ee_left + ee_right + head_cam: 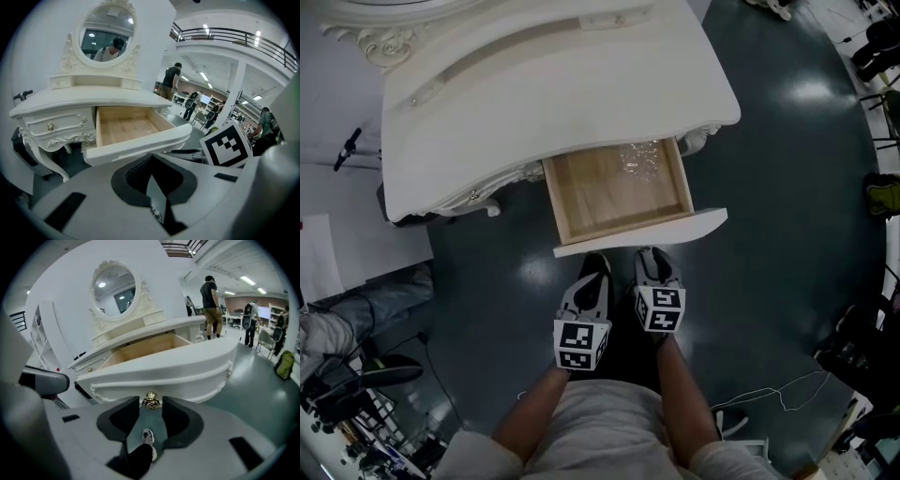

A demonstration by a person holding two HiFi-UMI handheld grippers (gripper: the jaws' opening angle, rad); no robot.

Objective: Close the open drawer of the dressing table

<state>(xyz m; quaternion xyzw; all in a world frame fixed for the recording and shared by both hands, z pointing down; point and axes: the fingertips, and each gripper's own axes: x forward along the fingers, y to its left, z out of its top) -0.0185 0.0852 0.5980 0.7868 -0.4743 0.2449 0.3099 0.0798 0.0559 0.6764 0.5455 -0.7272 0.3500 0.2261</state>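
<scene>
Dark glossy floor (787,187); drawer (619,192) open; left fingers (129,176) together; right fingers (117,420) wide round knob (150,401).

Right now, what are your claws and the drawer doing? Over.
Left claw shut, empty. Right claw open, knob at its tips. Drawer open, glittery bits inside. Nothing blocking it.

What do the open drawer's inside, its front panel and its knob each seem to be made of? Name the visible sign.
Drawer's inside: bare pale wood, perhaps plywood; tan colour with faint grain, matt.
Front panel: smooth white paint, likely over wood; the core is hidden.
Knob: metal by its look, brassy gold with bright glints, possibly plated.
</scene>
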